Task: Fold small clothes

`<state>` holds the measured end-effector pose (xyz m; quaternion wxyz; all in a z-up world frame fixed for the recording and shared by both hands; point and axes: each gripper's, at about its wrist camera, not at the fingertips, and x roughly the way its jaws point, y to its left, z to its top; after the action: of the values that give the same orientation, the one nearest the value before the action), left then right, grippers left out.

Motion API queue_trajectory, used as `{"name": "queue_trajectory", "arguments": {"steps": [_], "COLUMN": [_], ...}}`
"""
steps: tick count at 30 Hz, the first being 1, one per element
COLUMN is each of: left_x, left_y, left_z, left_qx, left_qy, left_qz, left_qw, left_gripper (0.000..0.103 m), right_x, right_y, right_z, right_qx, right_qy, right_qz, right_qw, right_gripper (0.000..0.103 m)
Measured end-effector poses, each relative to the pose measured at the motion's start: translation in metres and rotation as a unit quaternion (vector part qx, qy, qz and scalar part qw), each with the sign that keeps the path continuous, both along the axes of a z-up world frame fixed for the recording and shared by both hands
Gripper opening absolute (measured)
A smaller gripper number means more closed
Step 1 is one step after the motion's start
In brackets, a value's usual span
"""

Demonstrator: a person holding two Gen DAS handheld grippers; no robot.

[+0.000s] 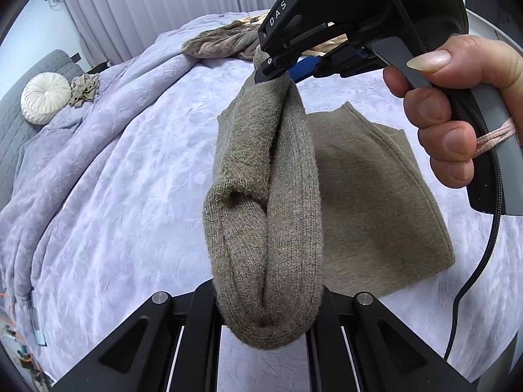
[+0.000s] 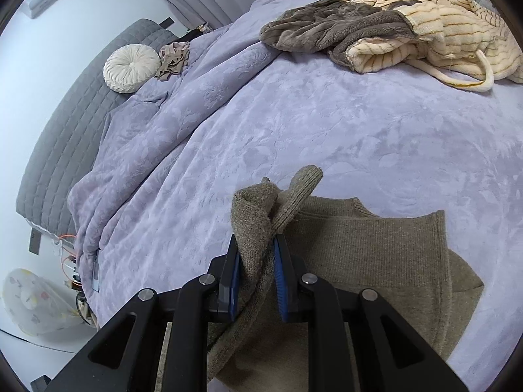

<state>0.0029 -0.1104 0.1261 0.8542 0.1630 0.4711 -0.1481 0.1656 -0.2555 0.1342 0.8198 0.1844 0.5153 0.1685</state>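
**Sweater edge lifted over the bed**

Lavender bedspread (image 2: 327,130) covers the bed, and the brown knit sweater (image 1: 376,196) lies partly flat on it while one side is raised off the cover. Both grippers hold that raised part. The left gripper (image 1: 268,320) has its fingers pressed together on a thick bundle of knit, which hangs over and hides the tips. The right gripper (image 2: 256,277) pinches a fold of the same sweater between its blue pads (image 2: 280,281), with a ribbed cuff poking up just past them. A hand (image 1: 457,114) grips the right tool's handle.

Judging from this, the risk is a lopsided fold: the bunched knit in the left fingers could drop in a lump, or the thick fold could slip out of either pinch if the two hands pull apart. The flat half may also drag across the plush cover.

Beyond the sweater, a cream and brown fleece robe (image 2: 408,26) lies heaped, well apart. Toward the headboard (image 2: 65,130) sit a round white cushion (image 2: 130,68) and a small crumpled cloth (image 2: 173,58). Nothing lies between the sweater and open bedspread.
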Motion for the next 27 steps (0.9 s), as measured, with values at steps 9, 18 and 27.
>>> {"name": "queue_trajectory", "arguments": {"steps": [9, 18, 27], "left_x": [-0.014, -0.023, -0.031], "left_y": [-0.041, -0.083, -0.125], "left_z": [0.001, -0.007, -0.035], "left_qx": [0.028, 0.056, 0.091], "left_qy": [-0.013, -0.013, -0.004], "left_qz": [-0.033, -0.063, -0.095], "left_qw": [0.999, 0.9964, 0.9913], "left_gripper": [0.009, 0.009, 0.009], "right_x": [-0.021, -0.034, -0.046], "right_y": [-0.05, -0.091, -0.128], "right_z": [0.002, -0.002, -0.026], "right_qx": [0.008, 0.014, 0.02], "right_qy": [-0.01, -0.015, -0.006], "right_qz": [-0.014, -0.021, -0.03], "right_qw": [1.0, 1.0, 0.999], "right_gripper": [0.02, 0.02, 0.02]}}
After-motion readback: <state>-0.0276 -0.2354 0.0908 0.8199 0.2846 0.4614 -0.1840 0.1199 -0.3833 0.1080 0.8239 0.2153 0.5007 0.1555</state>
